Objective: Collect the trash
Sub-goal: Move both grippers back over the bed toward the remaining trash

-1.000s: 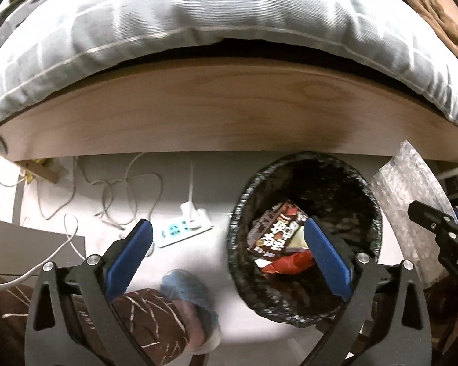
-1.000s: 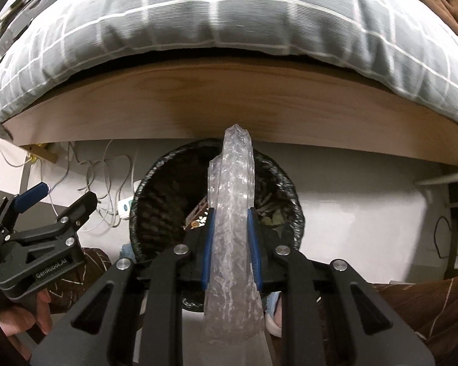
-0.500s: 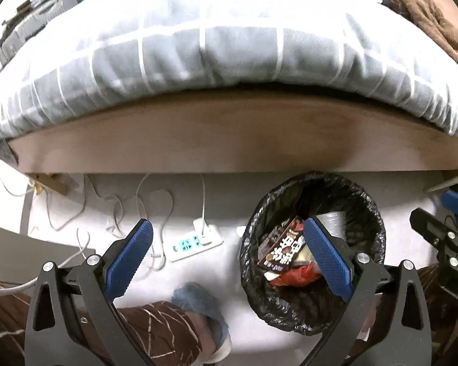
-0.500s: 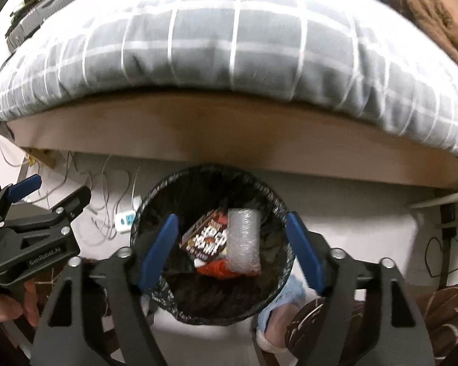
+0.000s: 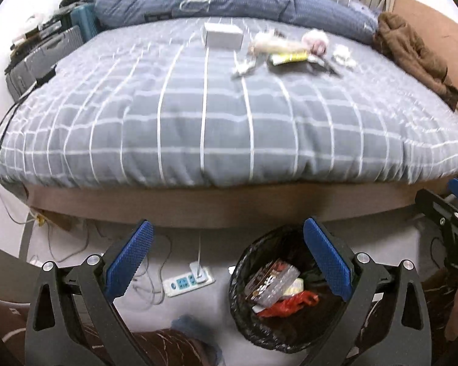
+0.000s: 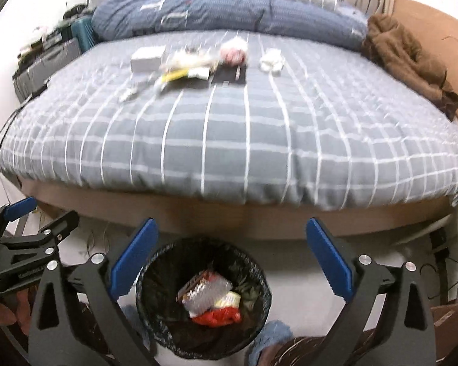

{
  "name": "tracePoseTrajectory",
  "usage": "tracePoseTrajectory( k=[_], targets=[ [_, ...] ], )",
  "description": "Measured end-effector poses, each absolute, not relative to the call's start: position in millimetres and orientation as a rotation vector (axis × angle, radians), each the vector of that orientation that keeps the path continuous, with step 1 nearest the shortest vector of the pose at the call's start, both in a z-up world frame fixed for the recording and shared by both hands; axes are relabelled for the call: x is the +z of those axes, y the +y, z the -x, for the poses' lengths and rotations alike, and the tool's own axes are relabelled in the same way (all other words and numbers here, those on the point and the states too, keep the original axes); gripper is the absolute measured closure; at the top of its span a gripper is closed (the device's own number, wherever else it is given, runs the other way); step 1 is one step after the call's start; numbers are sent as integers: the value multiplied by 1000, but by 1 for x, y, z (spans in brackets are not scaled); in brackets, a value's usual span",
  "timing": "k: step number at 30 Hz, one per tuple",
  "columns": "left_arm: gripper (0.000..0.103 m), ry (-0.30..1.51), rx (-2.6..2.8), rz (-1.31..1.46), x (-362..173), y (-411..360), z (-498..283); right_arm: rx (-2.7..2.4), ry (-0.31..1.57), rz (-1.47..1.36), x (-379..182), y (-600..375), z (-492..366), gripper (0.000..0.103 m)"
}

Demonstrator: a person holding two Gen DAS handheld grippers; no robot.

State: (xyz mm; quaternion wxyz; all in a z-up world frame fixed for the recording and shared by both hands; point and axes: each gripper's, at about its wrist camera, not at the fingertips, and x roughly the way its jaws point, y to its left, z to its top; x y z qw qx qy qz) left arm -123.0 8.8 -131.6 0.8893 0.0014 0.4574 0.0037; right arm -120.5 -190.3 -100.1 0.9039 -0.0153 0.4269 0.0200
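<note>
Both sets of jaws are released and grasp nothing. The left gripper (image 5: 227, 262) fills the bottom of its frame with blue pads spread wide; the right pad overlaps the bin (image 5: 244, 314) at lower centre-right. The right gripper (image 6: 232, 259) is spread the same way, and the bin (image 6: 146, 305) sits between its pads at bottom centre.

The bin has a black liner and stands on the floor just in front of the bed frame (image 5: 229, 207). Inside lie a clear bubble wrap piece (image 6: 206, 294) on top of a dark snack wrapper (image 6: 195, 283), with a red wrapper (image 6: 216, 317) below and something pale yellow beside them.

To the left of the bin in the left view, a white power strip (image 5: 187, 280) lies on the floor (image 5: 290, 238) with cables trailing toward the upper left.

Above, a grey checked duvet (image 6: 229, 140) covers the bed. More trash (image 6: 198, 64) is scattered at its far side, in the upper middle of the frame: a white box (image 5: 223, 35), a yellow-striped wrapper (image 5: 290, 58), crumpled tissue (image 6: 271, 59), all blurred. A brown garment (image 6: 406, 58) lies at upper right.
</note>
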Motion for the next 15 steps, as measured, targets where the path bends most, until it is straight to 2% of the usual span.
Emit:
tracePoseTrajectory(
  k=[15],
  targets=[
    [6,857,-9,35,-76,8,76,28,697,57,-47,-206,83,8]
  ],
)
